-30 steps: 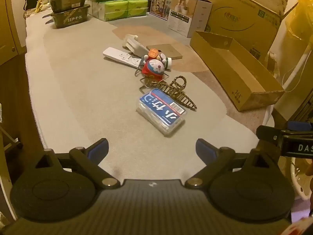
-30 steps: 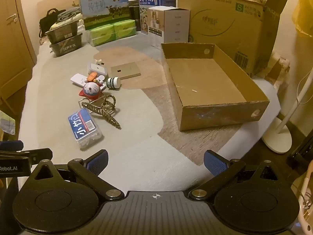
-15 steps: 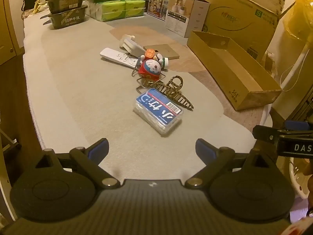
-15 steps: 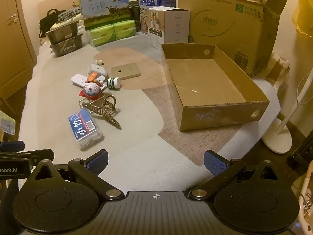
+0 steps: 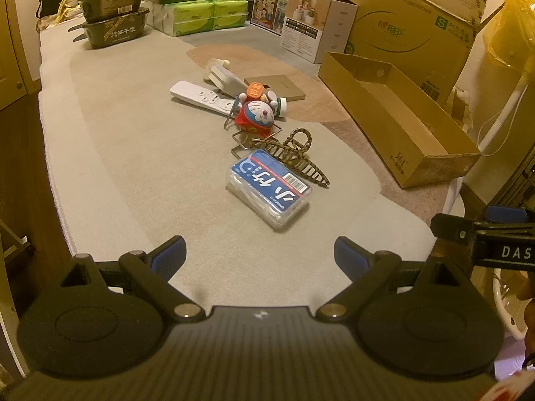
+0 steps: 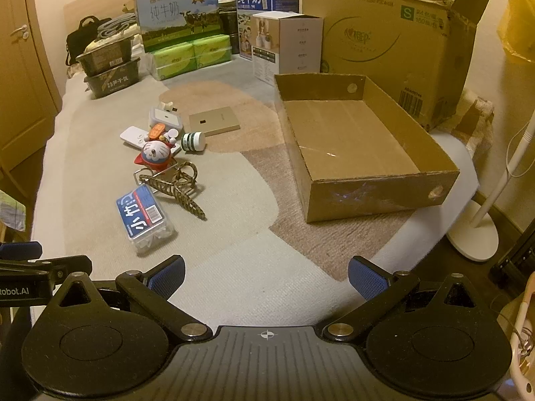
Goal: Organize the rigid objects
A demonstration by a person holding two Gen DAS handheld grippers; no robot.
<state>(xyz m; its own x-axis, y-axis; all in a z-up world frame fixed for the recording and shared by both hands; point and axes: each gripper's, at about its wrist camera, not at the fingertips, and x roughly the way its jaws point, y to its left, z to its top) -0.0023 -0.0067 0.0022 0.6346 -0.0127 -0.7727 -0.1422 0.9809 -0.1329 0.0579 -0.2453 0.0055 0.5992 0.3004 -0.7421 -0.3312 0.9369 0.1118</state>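
A pile of small objects lies on the bed: a clear plastic box with a blue label [image 5: 270, 188] [image 6: 144, 216], a brown hair claw [image 5: 294, 160] [image 6: 177, 187], a Doraemon toy [image 5: 257, 117] [image 6: 155, 155], a white remote [image 5: 202, 95], a small white jar [image 6: 193, 141] and a flat tan box [image 6: 214, 121]. An empty open cardboard box [image 6: 361, 147] [image 5: 398, 117] stands to the right. My left gripper [image 5: 259, 254] is open and empty, short of the plastic box. My right gripper [image 6: 265, 275] is open and empty, near the bed's front edge.
Milk cartons [image 6: 180, 16], green tissue packs [image 6: 190, 55], dark food trays [image 6: 110, 73], a white carton [image 6: 287, 46] and a large cardboard box [image 6: 384, 33] line the back. A white fan stand [image 6: 474, 234] is off the bed's right edge.
The left gripper has drifted slightly, so the objects sit a little lower and nearer in its view. The right gripper has barely moved. Both stay open.
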